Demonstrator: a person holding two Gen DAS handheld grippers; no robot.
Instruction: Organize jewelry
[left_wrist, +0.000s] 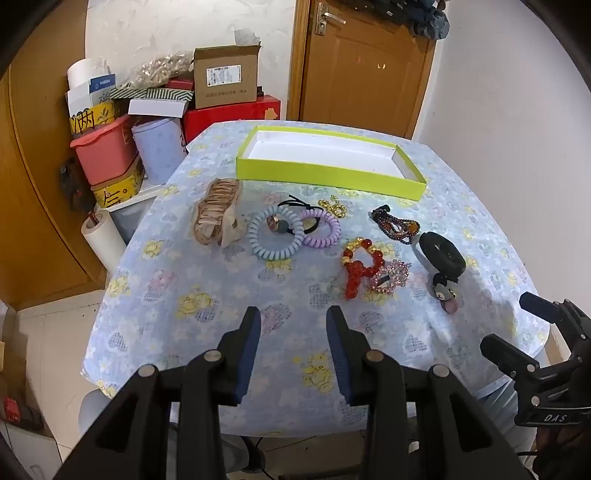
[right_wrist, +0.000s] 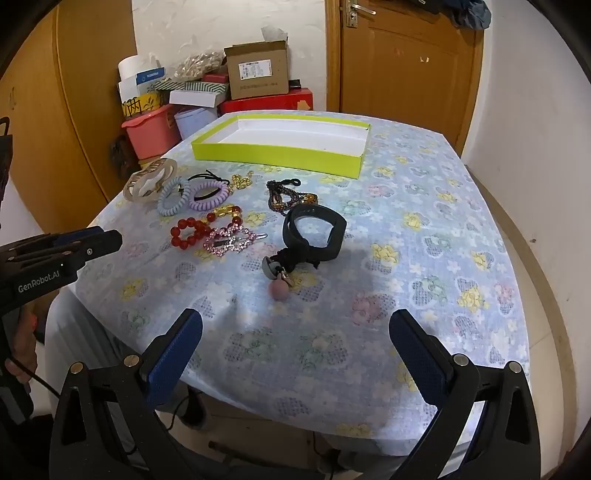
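Note:
A shallow lime-green box with a bare white inside sits at the table's far side. In front of it lie a beige hair claw, a blue coil tie, a purple coil tie, a red bead bracelet, a pink rhinestone clip, a dark bead bracelet and a black band with charms. My left gripper hovers open over the near edge, nothing between its fingers. My right gripper stands wide open, also holding nothing.
The floral cloth covers the table. Piled boxes, a pink tub and paper rolls crowd the back left corner. A brown door stands behind. A small gold chain lies near the green box.

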